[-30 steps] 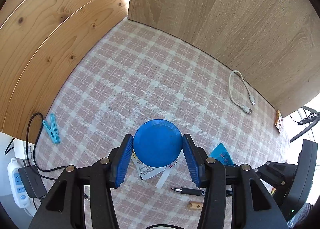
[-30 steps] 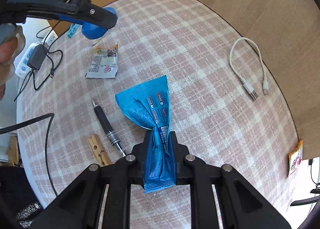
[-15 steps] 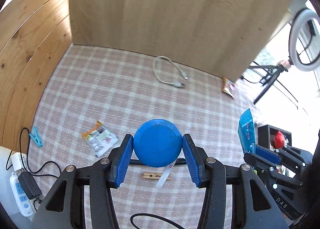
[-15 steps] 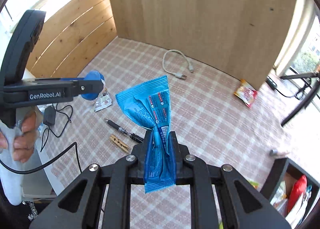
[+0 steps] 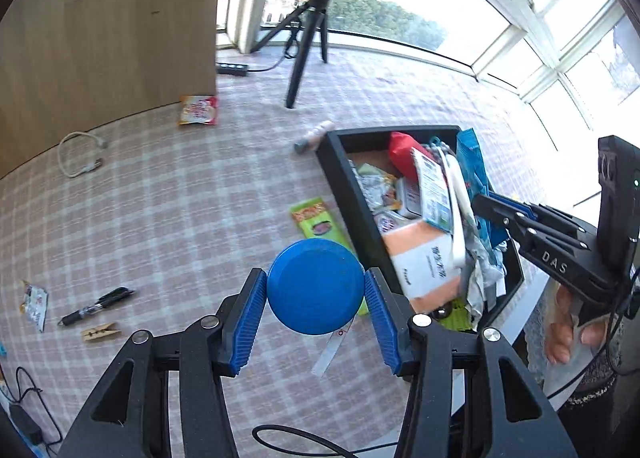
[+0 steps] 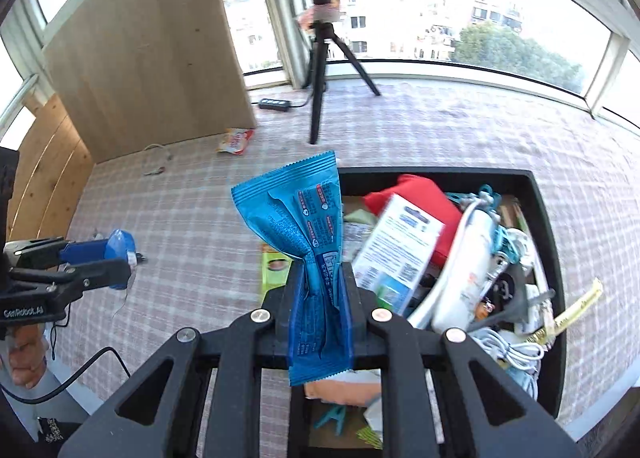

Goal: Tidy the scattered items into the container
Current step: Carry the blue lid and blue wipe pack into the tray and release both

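My left gripper (image 5: pixel 316 298) is shut on a round blue tape measure (image 5: pixel 315 286), held above the checked tablecloth just left of the black container (image 5: pixel 352 198). A white tape tab (image 5: pixel 332 348) hangs below it. My right gripper (image 6: pixel 320 290) is shut on a blue snack packet (image 6: pixel 304 226), held above the left rim of the container (image 6: pixel 548 226), which is piled with several items. The left gripper also shows in the right wrist view (image 6: pixel 100 262), and the right gripper in the left wrist view (image 5: pixel 492 210).
On the cloth lie a green packet (image 5: pixel 316 222), a black pen (image 5: pixel 96 304), a wooden clothespin (image 5: pixel 100 332), a small packet (image 5: pixel 35 304), a white cable (image 5: pixel 80 156), a red-orange packet (image 5: pixel 199 111) and a small tube (image 5: pixel 314 136). A tripod (image 6: pixel 324 90) stands behind.
Both grippers have swung right and away from the wooden corner toward the black container, still holding the tape measure and the blue packet. The container has come into full view.
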Available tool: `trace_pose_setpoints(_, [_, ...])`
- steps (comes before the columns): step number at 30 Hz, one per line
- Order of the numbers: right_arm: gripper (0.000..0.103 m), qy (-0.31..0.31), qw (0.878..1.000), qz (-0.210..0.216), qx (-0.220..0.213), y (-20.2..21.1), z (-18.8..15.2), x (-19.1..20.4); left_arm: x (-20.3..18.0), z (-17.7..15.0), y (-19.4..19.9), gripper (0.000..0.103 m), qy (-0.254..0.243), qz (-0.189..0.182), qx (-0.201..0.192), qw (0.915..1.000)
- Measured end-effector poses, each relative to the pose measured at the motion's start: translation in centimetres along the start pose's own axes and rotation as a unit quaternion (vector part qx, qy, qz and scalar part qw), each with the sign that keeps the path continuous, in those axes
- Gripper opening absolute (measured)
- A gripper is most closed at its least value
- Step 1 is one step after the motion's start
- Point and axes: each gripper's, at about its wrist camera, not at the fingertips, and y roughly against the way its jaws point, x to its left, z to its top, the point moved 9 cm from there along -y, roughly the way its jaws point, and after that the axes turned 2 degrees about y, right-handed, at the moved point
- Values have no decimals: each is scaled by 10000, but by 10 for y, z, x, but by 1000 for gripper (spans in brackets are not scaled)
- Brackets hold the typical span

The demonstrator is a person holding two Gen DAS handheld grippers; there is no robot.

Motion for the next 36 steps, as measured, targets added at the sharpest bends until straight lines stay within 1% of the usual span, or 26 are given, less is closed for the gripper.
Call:
trace_pose_setpoints(1, [16, -149, 9998, -113, -12, 5, -8, -18, -19, -6, -3, 48, -164, -101, 91, 9998])
trace_pose_setpoints(2, [16, -317, 9992, -231, -26, 3, -24, -10, -36, -8, -12, 48, -298, -176, 171, 9993])
trace_pose_setpoints(3, [16, -481, 9983, -330, -39, 12, -25, -33, -49, -12, -16, 48, -428, -250, 246, 9985])
trace_pose_setpoints(5, [17, -701, 9960, -550, -28, 6, -37, -43, -78, -23, -28, 48, -703, -401, 443, 9957])
trace_pose_setpoints(6, [17, -817, 9944, -665, -28, 8, -43, -57, -95, -28, -36, 48, -846, -465, 538, 9939])
trace_pose_setpoints(7, [17, -925, 9930, -738, -6, 15, -50, -71, -106, -32, -43, 48, -976, -489, 603, 9922])
trace_pose_setpoints(9, [17, -1116, 9902, -842, 28, 12, -56, -94, -128, -43, -54, 48, -1183, -525, 733, 9889])
trace_pose_setpoints(10, [17, -1205, 9886, -904, 37, 11, -57, -104, -141, -42, -61, 48, -1278, -556, 806, 9870])
trace_pose_setpoints(14, [17, -1482, 9835, -1031, 63, 0, -65, -128, -166, -55, -81, 48, -1571, -516, 963, 9815])
trace_pose_setpoints(18, [18, -1583, 9815, -1066, 131, -9, -79, -127, -168, -62, -89, 48, -1681, -425, 982, 9799])
trace_pose_setpoints(20, [23, -1584, 9818, -1038, 144, -10, -83, -123, -168, -64, -92, 48, -1640, -481, 1041, 9798])
trace_pose_setpoints(21, [28, -1553, 9821, -1060, 99, -10, -84, -121, -167, -64, -94, 48, -1594, -524, 1091, 9798])
trace_pose_setpoints(22, [42, -1530, 9823, -1079, 87, -9, -83, -120, -165, -62, -96, 49, -1543, -512, 1118, 9803])
trace_pose_setpoints(23, [54, -1542, 9817, -1117, 85, -9, -83, -120, -163, -60, -97, 49, -1483, -478, 1097, 9817])
trace_pose_setpoints(24, [57, -1575, 9807, -1154, 49, -8, -86, -118, -161, -57, -96, 50, -1443, -461, 1041, 9830])
trace_pose_setpoints(33, [57, -1556, 9821, -1056, -97, 1, -80, -110, -140, -49, -87, 51, -1346, -430, 892, 9859])
trace_pose_setpoints(36, [57, -1424, 9848, -990, -89, -1, -73, -104, -131, -49, -84, 51, -1331, -381, 825, 9869])
